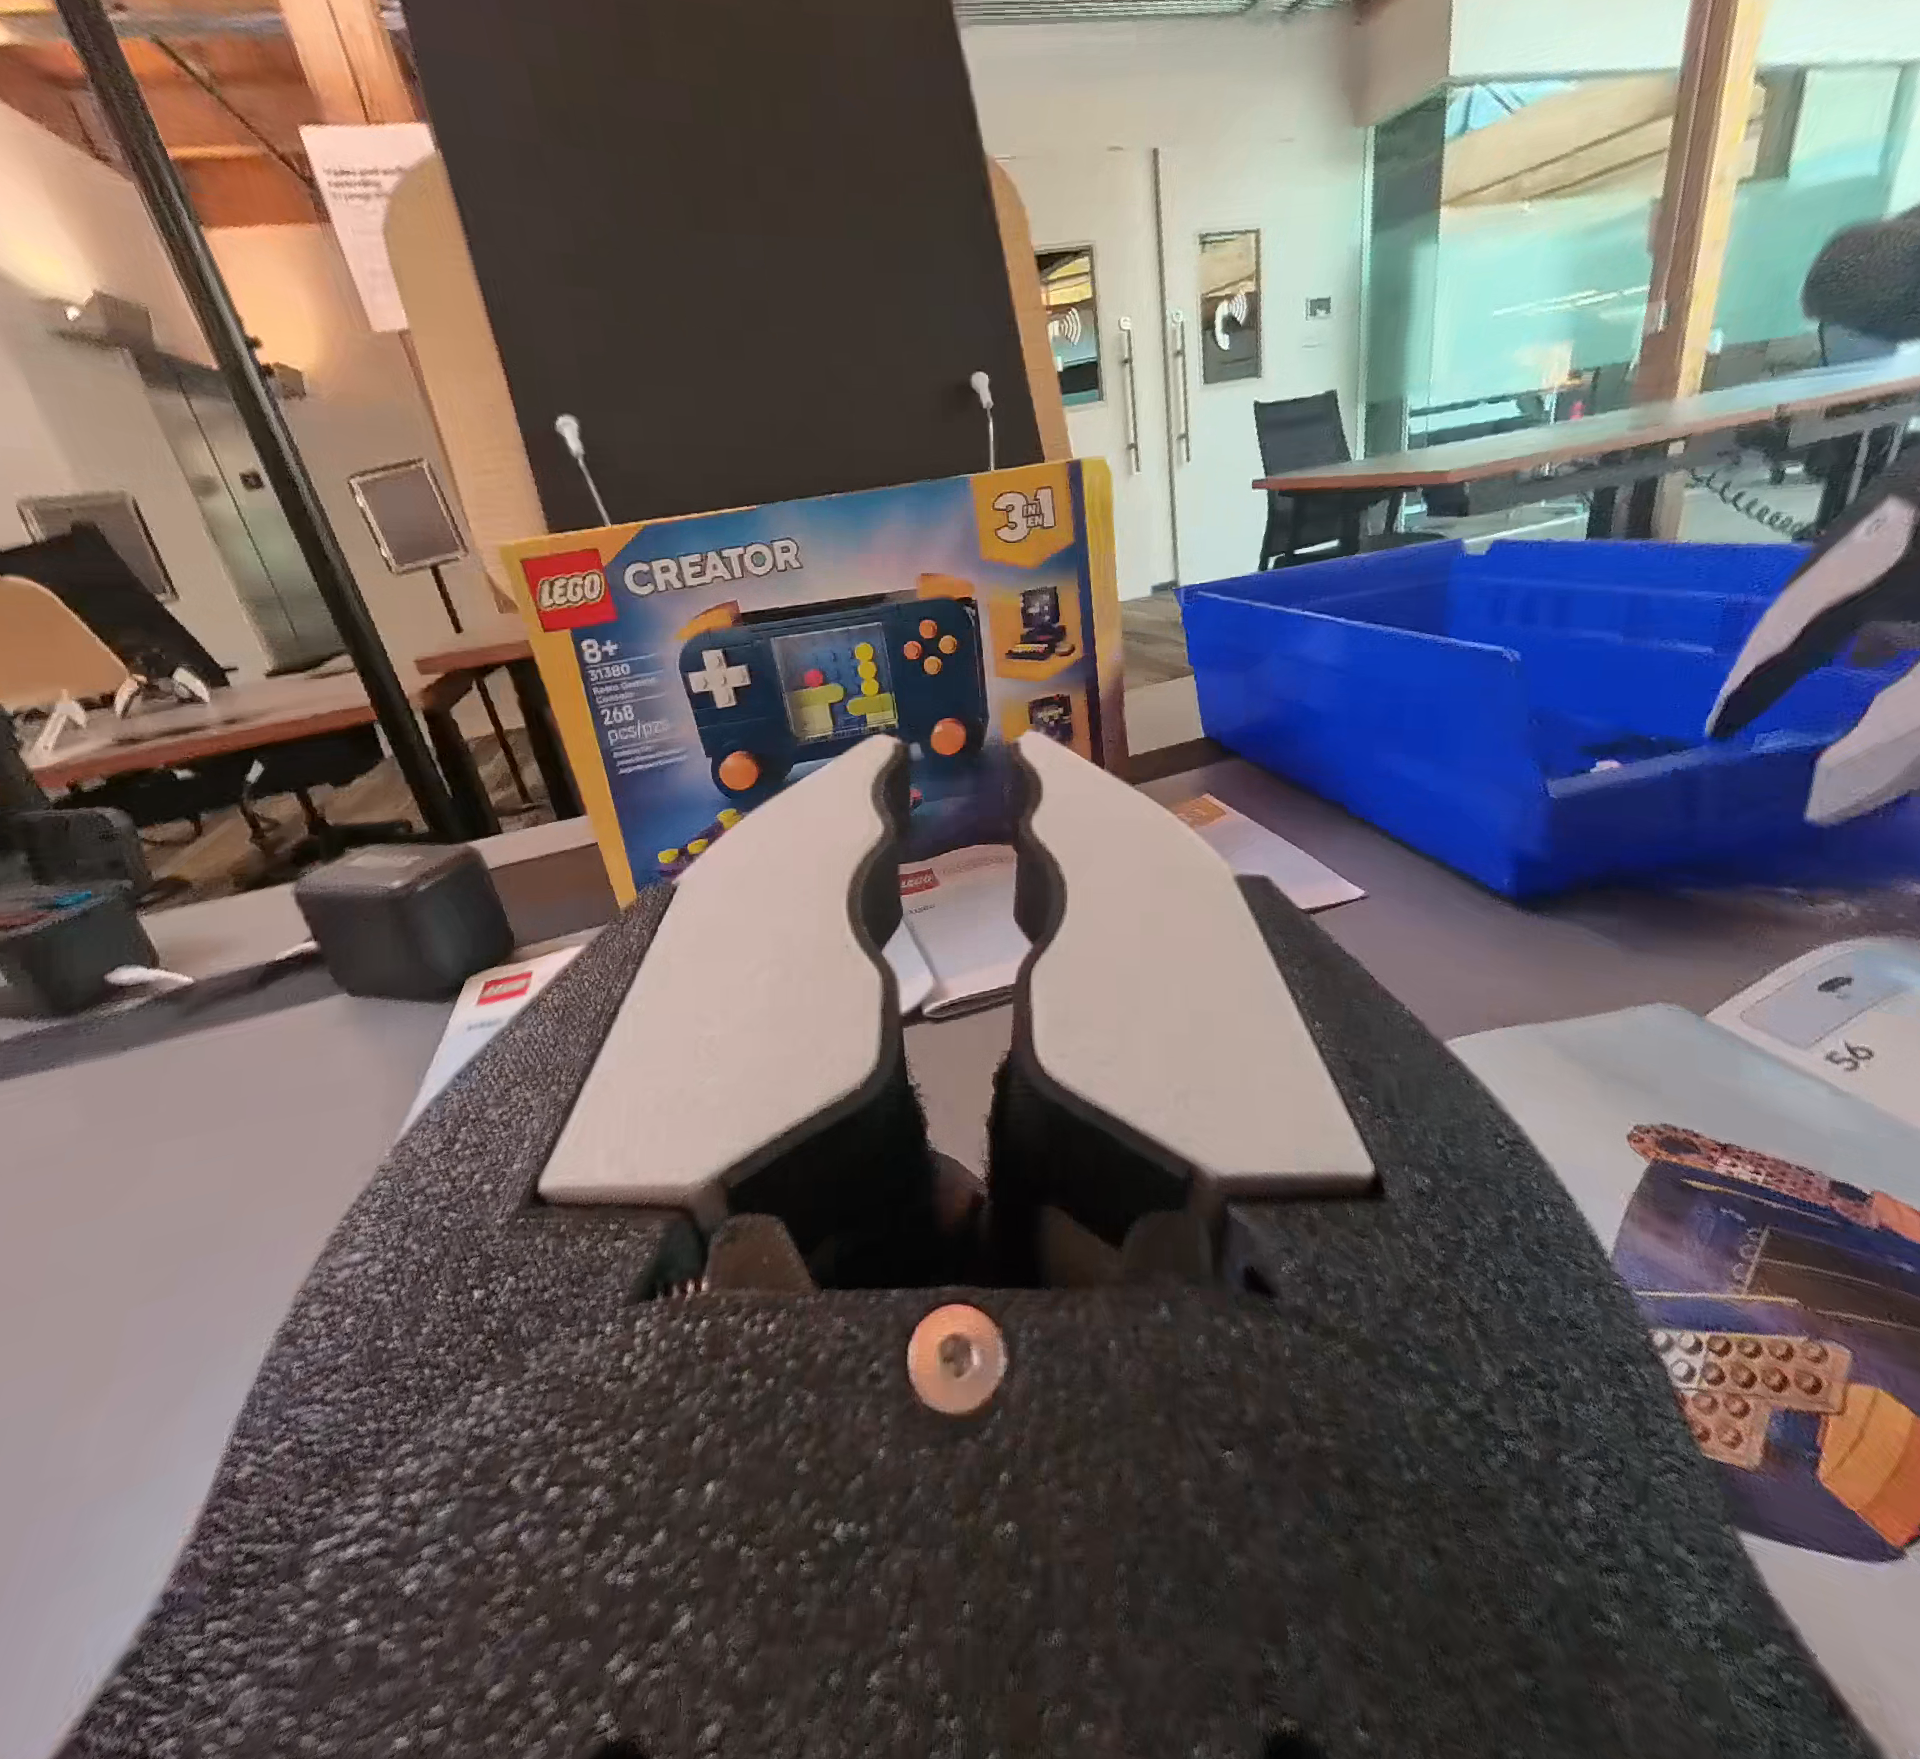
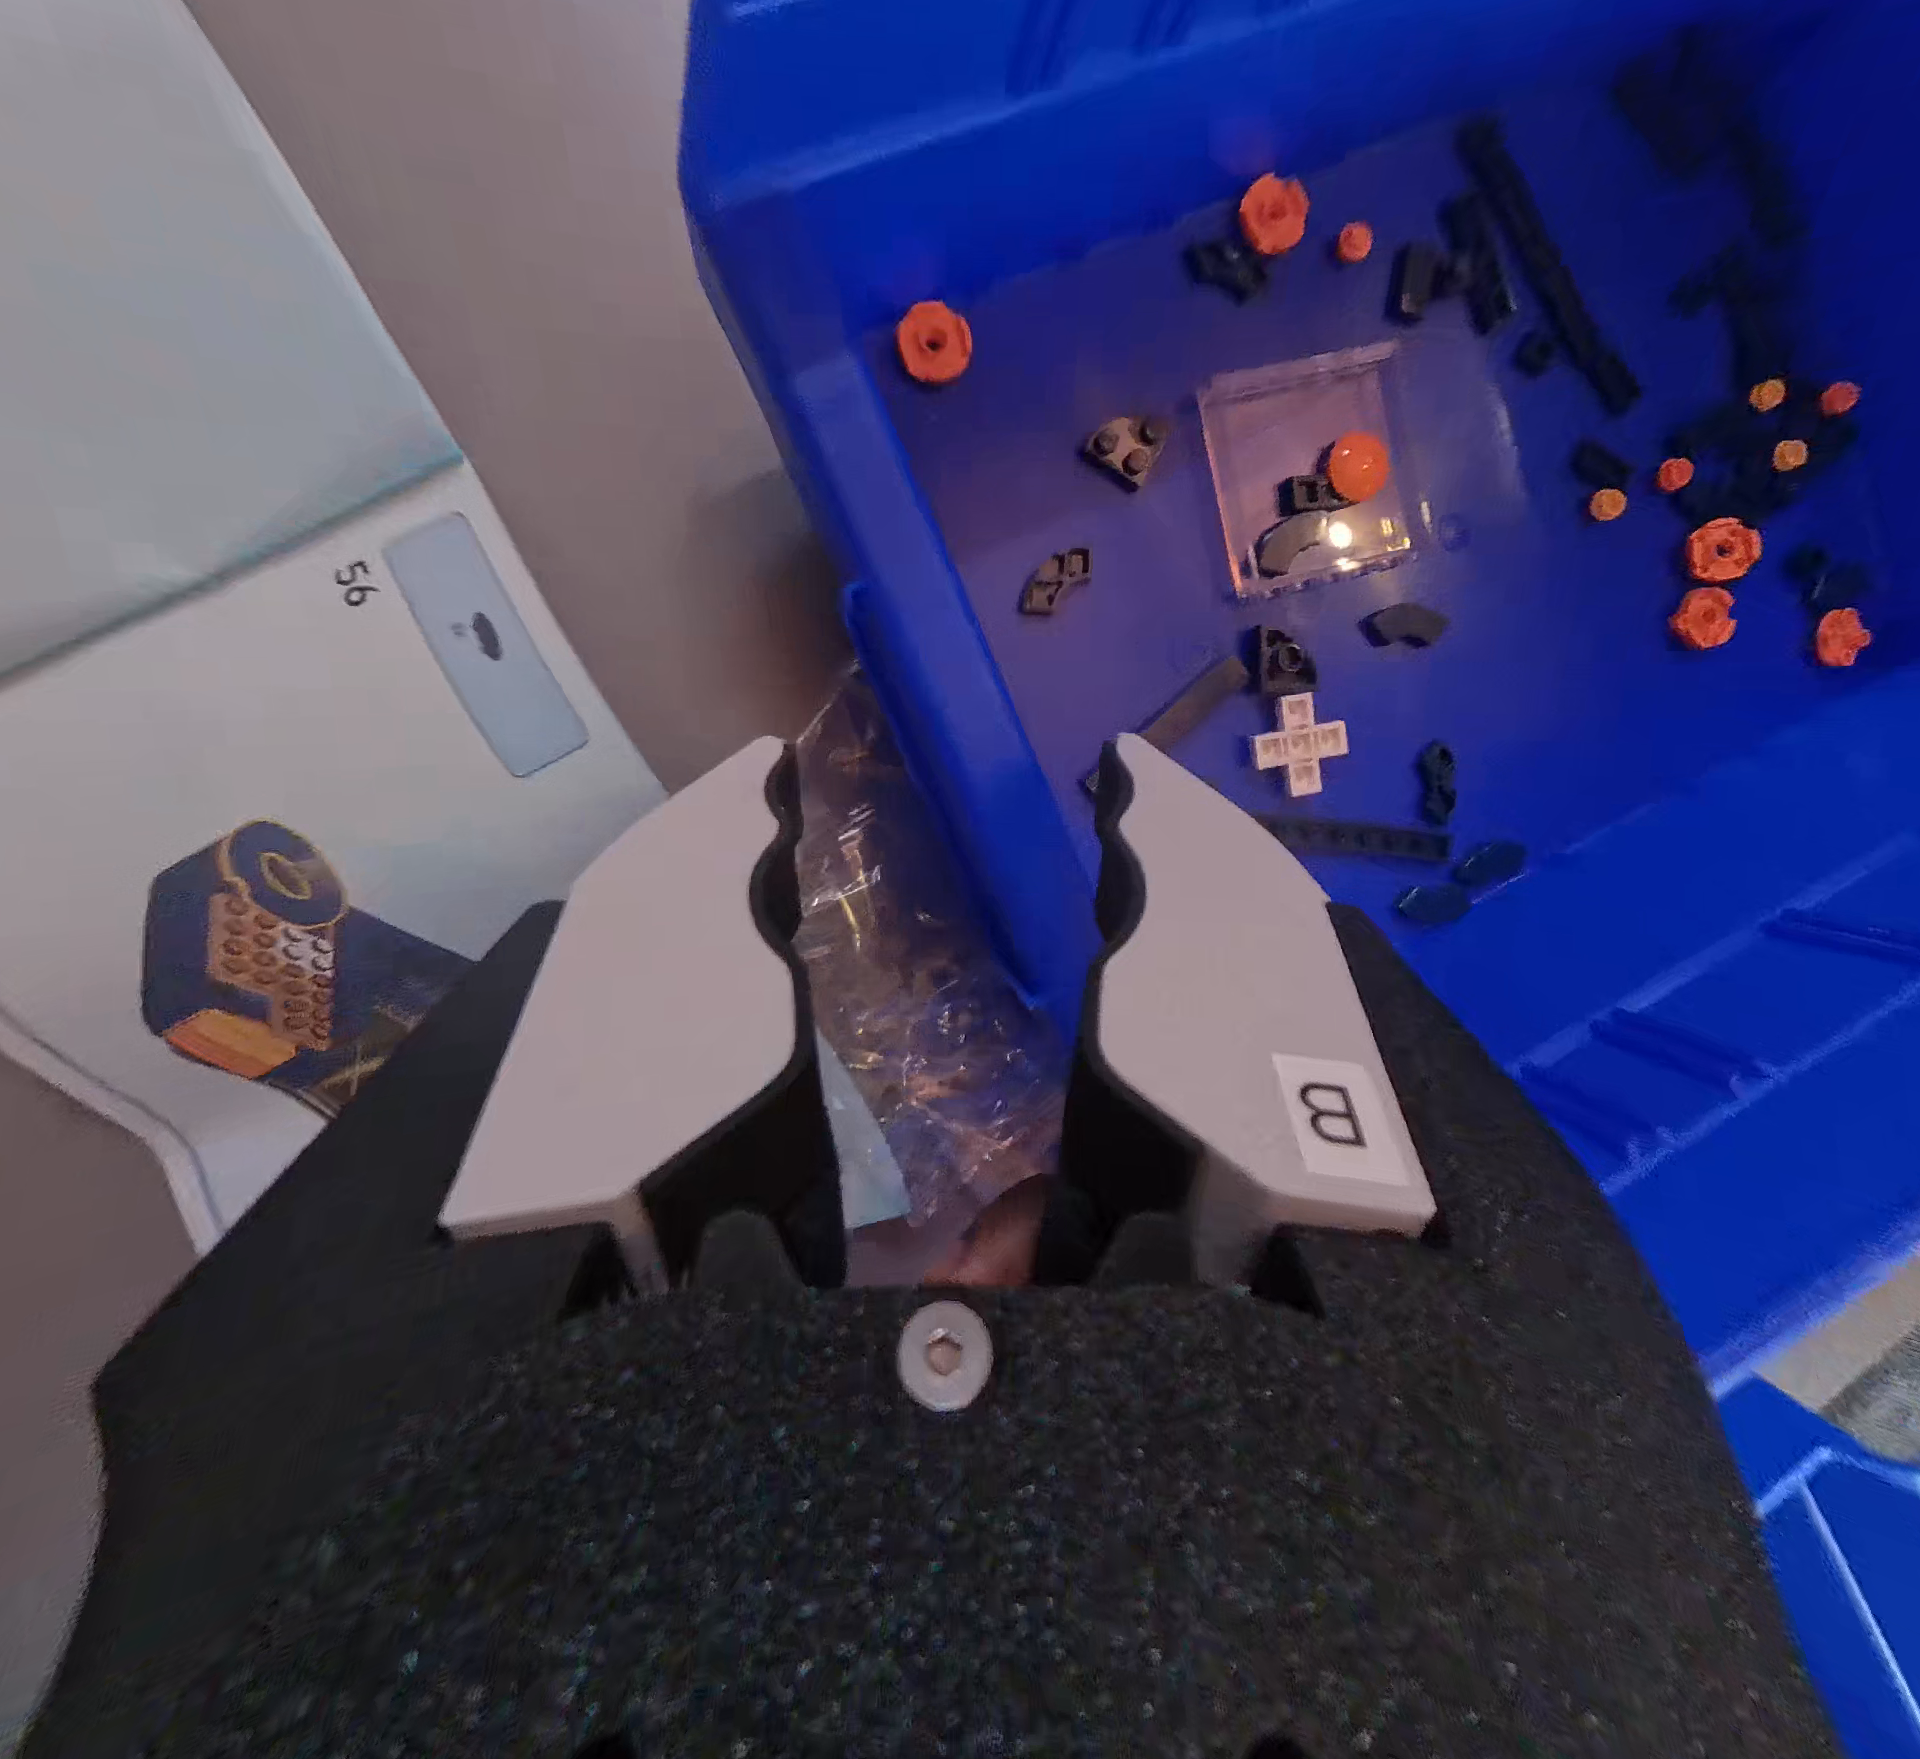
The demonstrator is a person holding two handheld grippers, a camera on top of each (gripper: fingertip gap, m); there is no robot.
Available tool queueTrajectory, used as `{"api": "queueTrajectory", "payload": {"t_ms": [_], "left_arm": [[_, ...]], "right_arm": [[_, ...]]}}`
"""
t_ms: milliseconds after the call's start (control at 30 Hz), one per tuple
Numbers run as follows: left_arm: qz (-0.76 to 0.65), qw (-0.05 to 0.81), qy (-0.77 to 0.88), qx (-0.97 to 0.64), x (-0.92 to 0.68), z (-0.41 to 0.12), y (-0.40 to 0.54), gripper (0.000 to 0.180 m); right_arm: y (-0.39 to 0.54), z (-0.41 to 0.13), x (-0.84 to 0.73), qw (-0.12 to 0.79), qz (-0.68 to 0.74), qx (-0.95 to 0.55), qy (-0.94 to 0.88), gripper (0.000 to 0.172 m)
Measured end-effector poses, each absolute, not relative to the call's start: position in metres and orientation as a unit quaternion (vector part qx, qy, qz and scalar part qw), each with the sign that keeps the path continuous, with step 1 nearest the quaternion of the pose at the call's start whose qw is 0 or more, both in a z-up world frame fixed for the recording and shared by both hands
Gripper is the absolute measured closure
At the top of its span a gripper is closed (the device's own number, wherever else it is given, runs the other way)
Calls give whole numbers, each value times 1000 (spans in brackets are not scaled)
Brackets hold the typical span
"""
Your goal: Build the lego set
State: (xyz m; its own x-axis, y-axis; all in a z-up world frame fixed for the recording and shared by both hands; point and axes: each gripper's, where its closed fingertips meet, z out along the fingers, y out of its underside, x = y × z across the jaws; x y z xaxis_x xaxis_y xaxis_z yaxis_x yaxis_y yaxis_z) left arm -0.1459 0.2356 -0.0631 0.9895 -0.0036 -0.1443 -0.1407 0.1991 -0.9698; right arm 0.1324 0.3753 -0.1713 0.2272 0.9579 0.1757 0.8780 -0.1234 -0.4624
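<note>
Right wrist view: your right gripper (image 2: 940,764) jaws spread, straddling the blue bin (image 2: 1039,47) front wall, clear bag (image 2: 894,930) just outside it. Risk: closing pinches wall, tips bin w/ bricks (image 2: 1299,743). Left gripper (image 1: 951,753) narrowly parted, empty, near toy box (image 1: 810,629).

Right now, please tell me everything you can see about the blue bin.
The blue bin is an open-topped tray of glossy moulded plastic with ribbed walls. It stands on the grey table, to the right of the toy box. Its floor holds scattered small bricks: orange round ones, dark ones, a white cross piece and a clear square panel. The right claw hovers open astride its near wall, crumpled clear plastic outside.
</note>
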Motion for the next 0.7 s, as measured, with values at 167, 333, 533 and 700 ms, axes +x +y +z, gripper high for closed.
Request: {"api": "queueTrajectory", "payload": {"t_ms": [167,333,533,700], "left_arm": [[56,769,92,-630,-135,-64,236,164],[59,771,112,-624,-128,-62,234,164],[56,772,106,-624,-130,-60,234,164],[62,769,118,-626,-128,-62,234,163]], "right_arm": [[372,-181,128,231,94,-743,-621,120],[371,-181,128,219,103,-745,-622,121],[372,-181,128,206,103,-747,-624,124],[373,-182,128,209,104,-750,-619,126]]}}
